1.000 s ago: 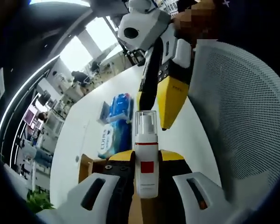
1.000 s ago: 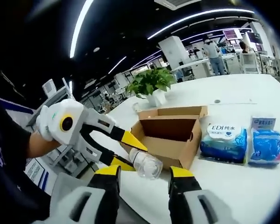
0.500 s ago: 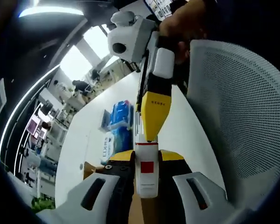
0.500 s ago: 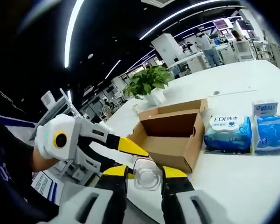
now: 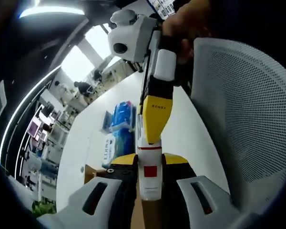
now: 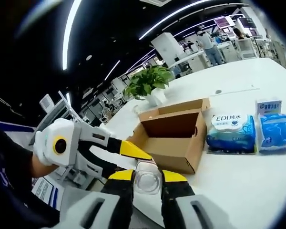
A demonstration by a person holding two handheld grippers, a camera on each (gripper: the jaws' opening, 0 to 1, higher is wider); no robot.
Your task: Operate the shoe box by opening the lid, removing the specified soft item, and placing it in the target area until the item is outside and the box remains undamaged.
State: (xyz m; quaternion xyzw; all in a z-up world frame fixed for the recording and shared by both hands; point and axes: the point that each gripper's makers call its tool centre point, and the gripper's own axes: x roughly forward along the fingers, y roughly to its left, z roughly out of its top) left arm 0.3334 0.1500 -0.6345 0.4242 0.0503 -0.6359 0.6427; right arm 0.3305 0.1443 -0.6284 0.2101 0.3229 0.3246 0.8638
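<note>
The left gripper (image 5: 150,164) has its jaws closed on the lower body of a small white bottle (image 5: 149,174) with a red square on its label, held in the air well clear of the table (image 6: 257,176). The right gripper (image 6: 148,179) meets it from the far end, its yellow-tipped jaws closed around the bottle's clear cap (image 6: 148,179), so both grippers hold the same bottle at once. In the right gripper view the shoe box (image 6: 174,138) sits on the table with its lid folded back and its inside looking bare, and two blue wipe packs (image 6: 231,135) lie just beside it; a potted plant (image 6: 150,86) stands behind. The main risk is the shared grip: if the hands pull apart or twist against each other, the cap may pop off or the bottle may slip from one pair of jaws and drop, and it hangs near the table's edge, so it could fall to the floor instead of the table. The jaws hold a smooth rounded plastic surface, which likely offers little friction. How firmly the right jaws bite on the cap is hard to judge, since the clear plastic blurs the contact. A release by one gripper before the other is secure would cause the same fall. A swing back toward the box could also knock its open lid.
</note>
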